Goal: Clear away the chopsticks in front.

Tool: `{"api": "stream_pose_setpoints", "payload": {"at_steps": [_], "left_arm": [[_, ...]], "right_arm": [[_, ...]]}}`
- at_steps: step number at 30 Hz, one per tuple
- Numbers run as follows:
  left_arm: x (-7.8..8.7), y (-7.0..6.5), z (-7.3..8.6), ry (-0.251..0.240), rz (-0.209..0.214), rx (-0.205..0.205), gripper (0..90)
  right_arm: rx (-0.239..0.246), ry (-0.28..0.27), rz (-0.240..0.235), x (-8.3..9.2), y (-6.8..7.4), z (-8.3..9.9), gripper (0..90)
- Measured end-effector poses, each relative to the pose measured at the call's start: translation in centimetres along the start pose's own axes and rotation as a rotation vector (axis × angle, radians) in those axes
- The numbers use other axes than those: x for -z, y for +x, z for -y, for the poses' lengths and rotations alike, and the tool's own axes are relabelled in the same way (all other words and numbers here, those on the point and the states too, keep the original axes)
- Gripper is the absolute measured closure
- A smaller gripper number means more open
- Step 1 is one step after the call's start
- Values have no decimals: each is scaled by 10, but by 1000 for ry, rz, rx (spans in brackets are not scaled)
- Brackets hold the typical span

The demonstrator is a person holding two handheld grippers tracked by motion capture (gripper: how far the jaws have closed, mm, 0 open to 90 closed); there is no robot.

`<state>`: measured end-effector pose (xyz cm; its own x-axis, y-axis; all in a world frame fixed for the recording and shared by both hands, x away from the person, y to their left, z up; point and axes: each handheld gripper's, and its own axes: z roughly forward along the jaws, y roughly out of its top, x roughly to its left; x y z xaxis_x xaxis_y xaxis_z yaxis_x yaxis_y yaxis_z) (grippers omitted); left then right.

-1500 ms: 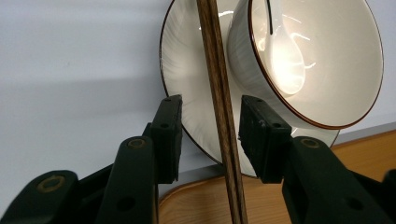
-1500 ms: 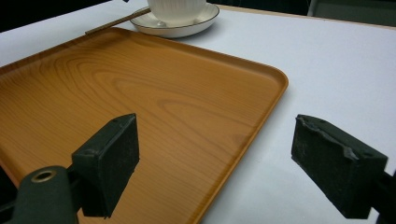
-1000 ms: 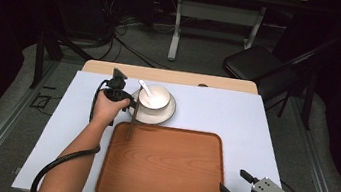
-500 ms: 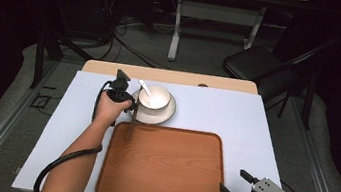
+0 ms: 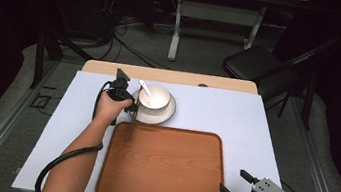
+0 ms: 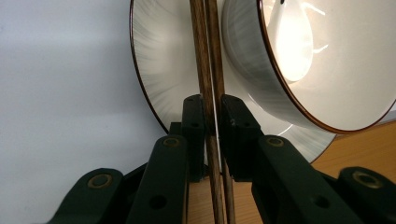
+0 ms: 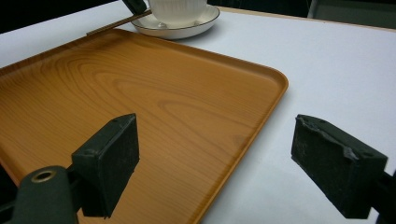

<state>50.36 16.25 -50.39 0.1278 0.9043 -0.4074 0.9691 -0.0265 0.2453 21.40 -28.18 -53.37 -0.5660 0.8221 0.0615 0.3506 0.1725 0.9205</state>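
A pair of brown chopsticks point(image 6: 208, 70) lies between the pads of my left gripper point(image 6: 213, 122). The jaws have just been closing and now press on the chopsticks. In the high view the left gripper point(image 5: 129, 106) sits at the left rim of a white plate point(image 5: 165, 118). The chopsticks point(image 5: 131, 123) reach from it towards the wooden tray point(image 5: 163, 166). A white bowl point(image 5: 157, 99) with a white spoon point(image 5: 145, 90) stands on the plate. My right gripper point(image 5: 235, 182) rests open at the tray's near right corner, and its jaws point(image 7: 215, 163) hold nothing.
The tray point(image 7: 140, 93) lies on a white sheet point(image 5: 236, 115) that covers the table. The plate point(image 7: 177, 28) and bowl stand just beyond the tray's far edge. A black chair point(image 5: 258, 68) and table legs stand on the floor behind.
The left gripper has shifted very slightly towards the bowl. The right hand and gripper have not moved.
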Motion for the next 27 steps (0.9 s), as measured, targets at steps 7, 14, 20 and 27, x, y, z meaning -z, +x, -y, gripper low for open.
{"api": "stream_pose_setpoints", "payload": {"at_steps": [7,14,20,27], "left_arm": [[-4,4,-1,18,10,46,815],[-6,7,-3,40,27,74,832],[-5,9,-3,33,41,106,844],[5,13,-2,5,47,114,846]], "right_arm": [[1,-1,1,0,0,0,148],[1,-2,1,0,0,0,148],[2,-3,1,0,0,0,148],[2,-2,0,0,0,0,148]]}}
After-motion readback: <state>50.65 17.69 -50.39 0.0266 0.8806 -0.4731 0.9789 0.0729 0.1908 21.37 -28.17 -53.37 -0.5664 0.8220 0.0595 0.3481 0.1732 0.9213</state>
